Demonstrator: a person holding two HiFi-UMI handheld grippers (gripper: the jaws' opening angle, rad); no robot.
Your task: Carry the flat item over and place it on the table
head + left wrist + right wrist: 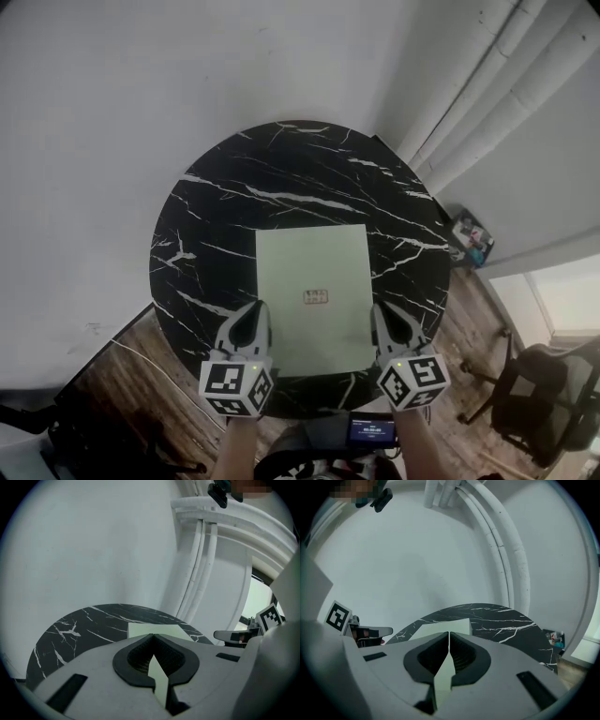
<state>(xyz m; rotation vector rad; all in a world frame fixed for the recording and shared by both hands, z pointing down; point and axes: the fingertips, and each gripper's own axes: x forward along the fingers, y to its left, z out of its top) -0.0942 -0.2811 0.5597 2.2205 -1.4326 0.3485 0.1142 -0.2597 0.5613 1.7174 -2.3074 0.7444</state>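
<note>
A pale green flat sheet point(314, 281) with a small red label lies over the near half of the round black marble table point(281, 178). My left gripper point(255, 314) is shut on the sheet's near left edge, and my right gripper point(382, 319) is shut on its near right edge. In the left gripper view the sheet point(157, 631) runs edge-on between the closed jaws of the left gripper point(152, 636). The right gripper view shows the same: the sheet point(440, 629) is pinched in the right gripper point(449, 633). Whether the sheet rests on the table or hangs just above it, I cannot tell.
White pipes point(487, 84) run down the wall behind the table's right side. A small box of items point(472, 239) sits on the wooden floor to the right, and an office chair point(544, 394) stands at the lower right. A dark flat object point(112, 375) lies at the lower left.
</note>
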